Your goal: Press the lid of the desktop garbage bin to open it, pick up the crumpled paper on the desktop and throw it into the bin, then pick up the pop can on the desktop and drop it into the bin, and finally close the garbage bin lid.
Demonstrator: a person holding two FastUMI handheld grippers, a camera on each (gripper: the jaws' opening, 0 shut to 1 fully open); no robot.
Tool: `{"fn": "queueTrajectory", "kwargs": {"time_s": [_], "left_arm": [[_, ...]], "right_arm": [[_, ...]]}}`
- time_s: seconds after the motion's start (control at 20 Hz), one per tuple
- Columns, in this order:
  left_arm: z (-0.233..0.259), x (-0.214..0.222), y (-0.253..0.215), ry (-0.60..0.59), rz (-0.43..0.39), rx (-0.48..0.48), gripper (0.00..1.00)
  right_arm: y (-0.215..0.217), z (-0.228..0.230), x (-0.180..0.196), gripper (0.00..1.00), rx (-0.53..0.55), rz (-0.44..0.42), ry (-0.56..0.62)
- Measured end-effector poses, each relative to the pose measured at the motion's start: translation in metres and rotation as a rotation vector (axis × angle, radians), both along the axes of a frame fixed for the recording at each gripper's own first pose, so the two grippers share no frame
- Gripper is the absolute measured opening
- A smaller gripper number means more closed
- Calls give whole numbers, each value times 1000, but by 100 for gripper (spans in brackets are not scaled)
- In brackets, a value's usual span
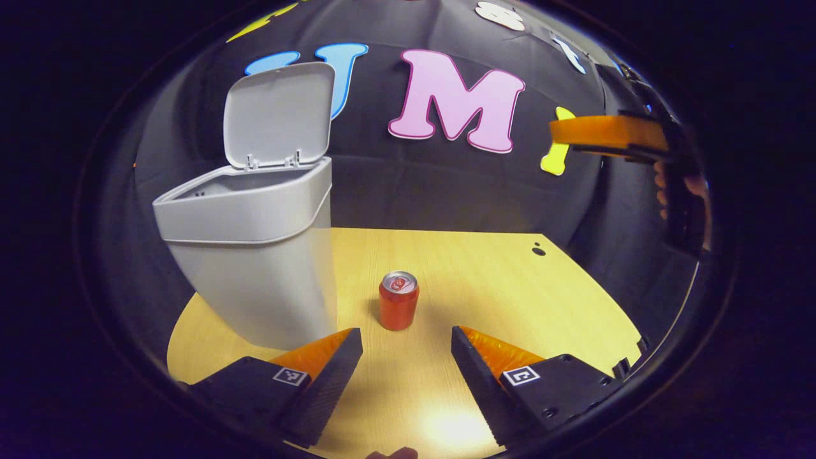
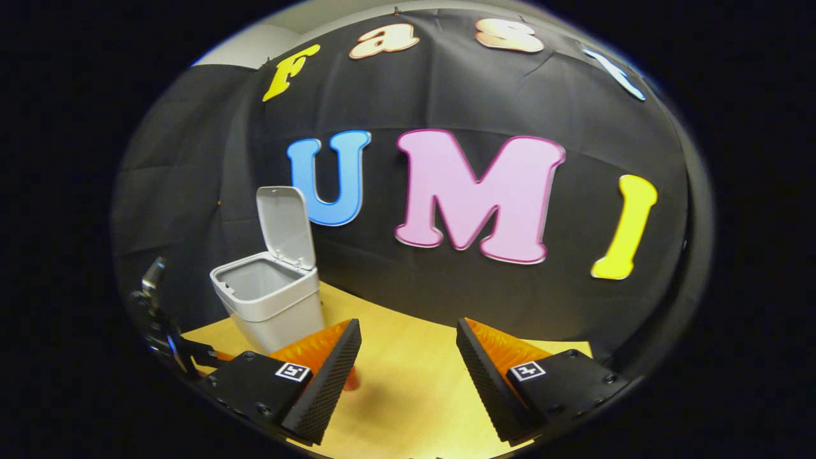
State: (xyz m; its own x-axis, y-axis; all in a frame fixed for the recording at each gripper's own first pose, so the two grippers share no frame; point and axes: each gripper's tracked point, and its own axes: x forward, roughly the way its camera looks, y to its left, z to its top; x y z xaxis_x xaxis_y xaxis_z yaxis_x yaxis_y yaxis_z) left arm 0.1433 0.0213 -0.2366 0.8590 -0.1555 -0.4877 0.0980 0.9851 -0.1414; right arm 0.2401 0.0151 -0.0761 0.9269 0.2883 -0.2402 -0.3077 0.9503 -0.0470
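By bin (image 1: 255, 255): can (image 1: 399, 300) stands apart.

The garbage bin (image 1: 255, 255) stands at the table's (image 1: 510, 299) left with its lid (image 1: 278, 115) tipped upright, leaving the mouth unblocked from above. Just right of it stands the pop can (image 1: 399, 301); bare tabletop stretches beyond to the right.

Cloth-walled recording booth (image 2: 191, 166), wooden desktop (image 1: 510, 293)

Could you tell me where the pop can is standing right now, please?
In the left gripper view the pop can stands upright on the wooden table, just right of the open garbage bin and ahead of the open left gripper.
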Motion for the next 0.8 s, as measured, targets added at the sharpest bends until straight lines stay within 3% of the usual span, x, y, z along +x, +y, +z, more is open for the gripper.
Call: {"fn": "queueTrajectory", "kwargs": {"time_s": [0.3, 0.5, 0.8], "left_arm": [[-62, 60, -9, 102, -18, 35, 95], [-87, 95, -20, 128, -68, 66, 95], [-103, 128, -16, 115, -44, 125, 95]], "right_arm": [[-79, 1, -27, 97, -38, -136, 23], [-96, -8, -40, 97, -1, -173, 71], [-117, -9, -48, 97, -48, -201, 71]]}}
